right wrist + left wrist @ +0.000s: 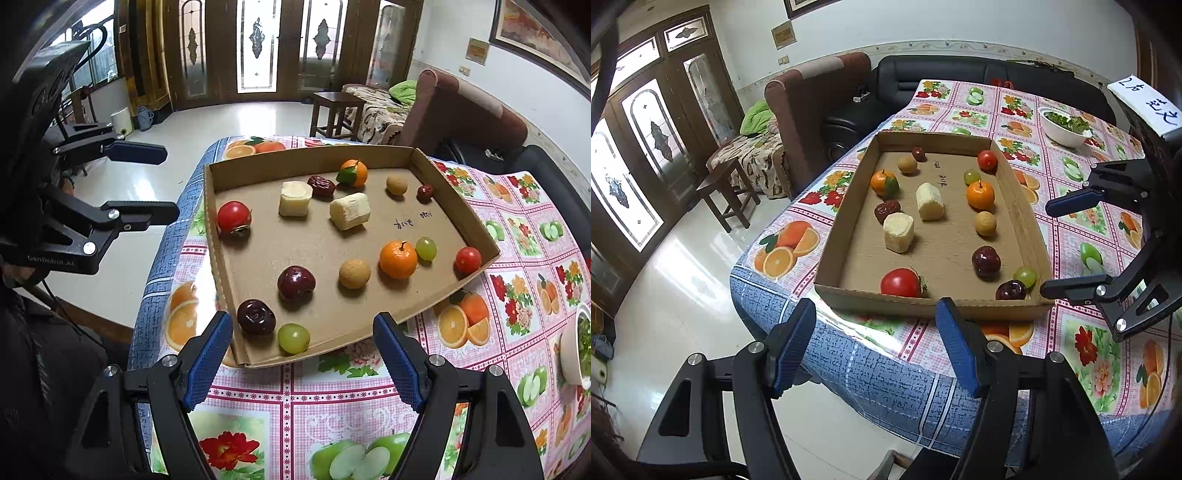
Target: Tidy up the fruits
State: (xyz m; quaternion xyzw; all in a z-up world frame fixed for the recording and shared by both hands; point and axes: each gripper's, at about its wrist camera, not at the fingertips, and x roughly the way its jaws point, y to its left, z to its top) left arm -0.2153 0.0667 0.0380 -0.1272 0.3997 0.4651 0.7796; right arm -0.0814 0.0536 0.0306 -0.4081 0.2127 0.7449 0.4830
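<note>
A: On the flowered tablecloth (332, 398), a cardboard tray (212, 206) holds every fruit in sight, all loose on its floor. Two tomatoes, two oranges, two green grapes, two dark cherries, two red dates, two tan longans, two pale cut stalks. Kinds are mixed, pairs split: one tomato (233, 217) at one wall, the other tomato (468, 259) at the far corner.

B: Tools?

A: Left gripper (875, 343) spread wide, nothing between its pads, held off the tray's near wall. Right gripper (303, 360) likewise wide and empty, just short of the corner where a cherry (256, 316) and a grape (293, 338) sit close together.

B: Stage?

A: Can't settle it. This spread fits sorting under way, or fruit already placed as someone wanted.

B: Advice for any pick?

A: My judgement: round fruit will roll, so close across the widest part, come down steeply, and clear the tray wall. Near that corner, keep one finger from nudging the neighbour.

B: View differences?

A: Left wrist shows a white bowl (1063, 133) of greens whole; right wrist only clips its edge. Right wrist shows a dark sleeve (40, 369) behind the left tool.
</note>
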